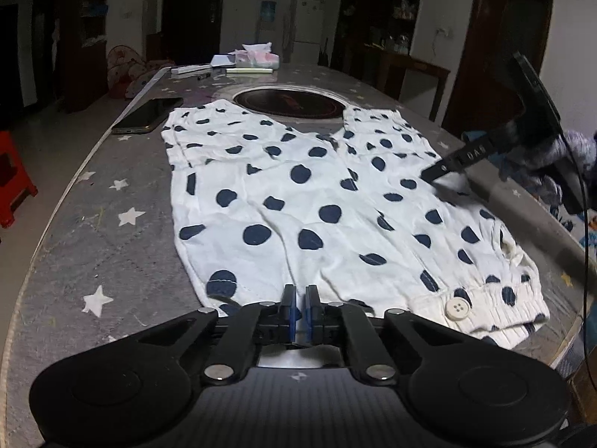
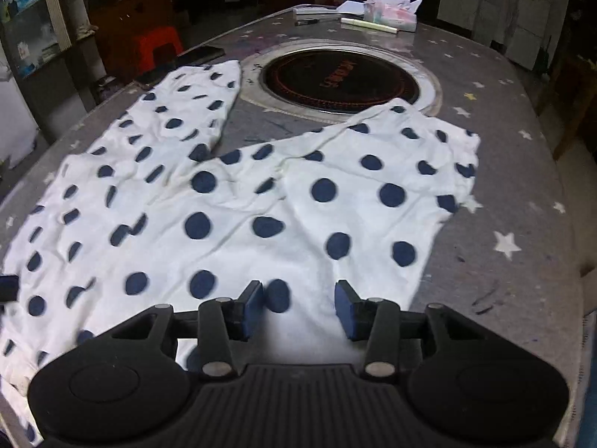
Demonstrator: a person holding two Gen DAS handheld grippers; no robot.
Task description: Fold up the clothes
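Note:
White shorts with dark blue polka dots (image 1: 317,201) lie spread flat on the grey star-patterned table (image 1: 112,224); they also fill the right wrist view (image 2: 238,201). The waistband with a white button (image 1: 458,308) is at the near right. My left gripper (image 1: 300,298) has its jaws nearly closed, with a thin gap, just over the near edge of the shorts; whether it pinches cloth is hidden. My right gripper (image 2: 298,298) is open, low over the shorts' side edge; it also shows in the left wrist view (image 1: 429,176), touching the cloth at the right.
A round inset cooktop (image 1: 289,102) sits in the table between the two legs. A black phone (image 1: 149,115) lies by the left leg. A tissue pack (image 1: 257,58), pens and papers lie at the far end. A red stool (image 1: 13,183) stands left of the table.

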